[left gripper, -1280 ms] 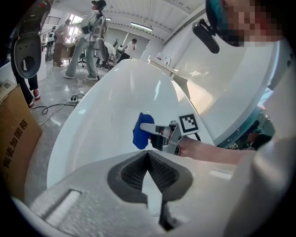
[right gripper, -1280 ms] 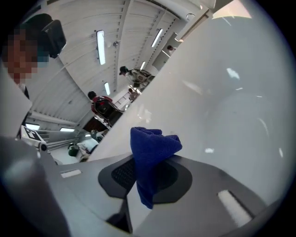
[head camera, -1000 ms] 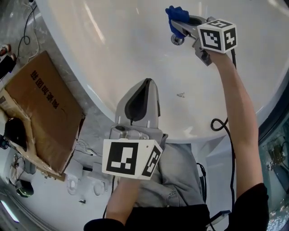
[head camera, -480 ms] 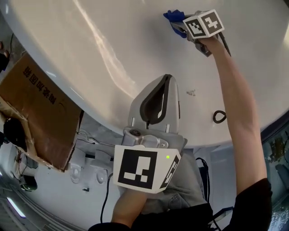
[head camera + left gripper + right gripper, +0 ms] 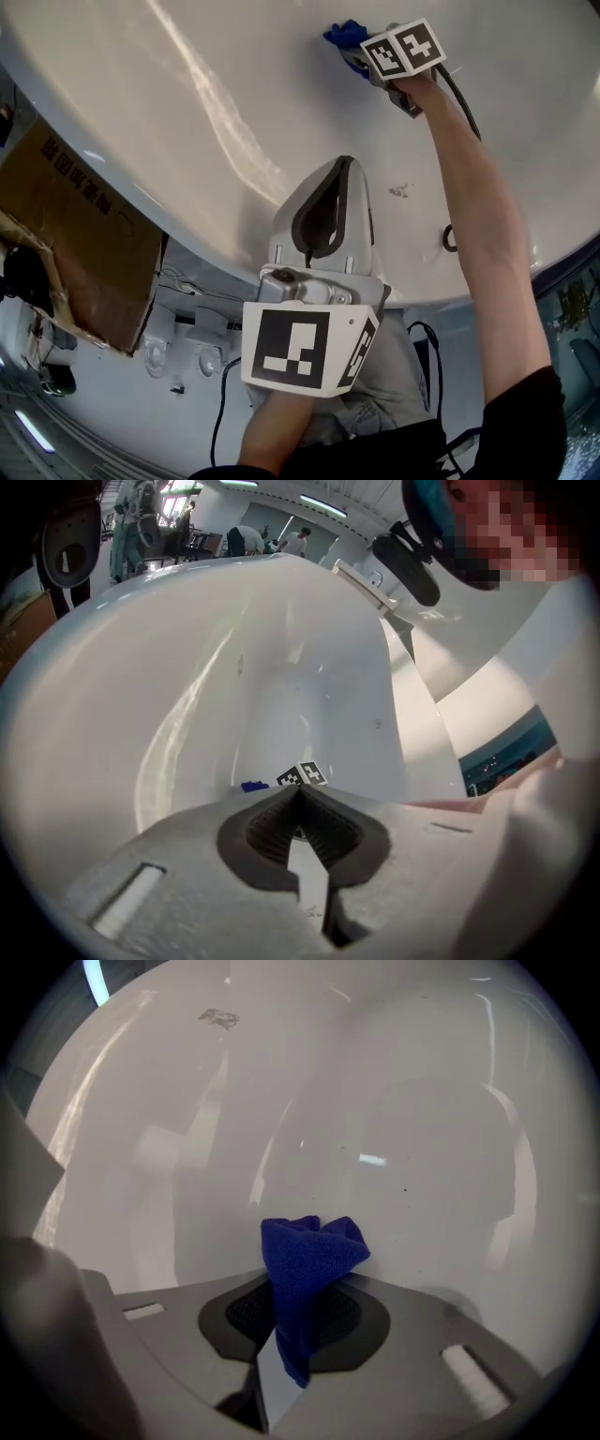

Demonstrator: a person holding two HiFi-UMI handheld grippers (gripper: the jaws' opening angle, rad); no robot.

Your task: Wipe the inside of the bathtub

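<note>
The white bathtub (image 5: 234, 112) fills the upper head view. Deep inside it, my right gripper (image 5: 361, 58) is shut on a blue cloth (image 5: 342, 36), which it holds against the tub's white inner wall; in the right gripper view the cloth (image 5: 307, 1265) bunches up out of the closed jaws. My left gripper (image 5: 323, 202) hangs over the tub's near rim, jaws shut and holding nothing. In the left gripper view the left gripper (image 5: 298, 794) points into the bathtub (image 5: 234, 667), with the blue cloth (image 5: 254, 786) small beyond it.
A brown cardboard box (image 5: 70, 234) stands on the floor left of the tub. A black cable (image 5: 450, 234) loops over the tub's near rim by the right arm. Small debris specks (image 5: 401, 191) lie on the tub surface. People stand far off in the room (image 5: 244, 538).
The right gripper with the blue cloth has moved left and farther up the tub wall. The left gripper has shifted slightly right and closer to the tub.
</note>
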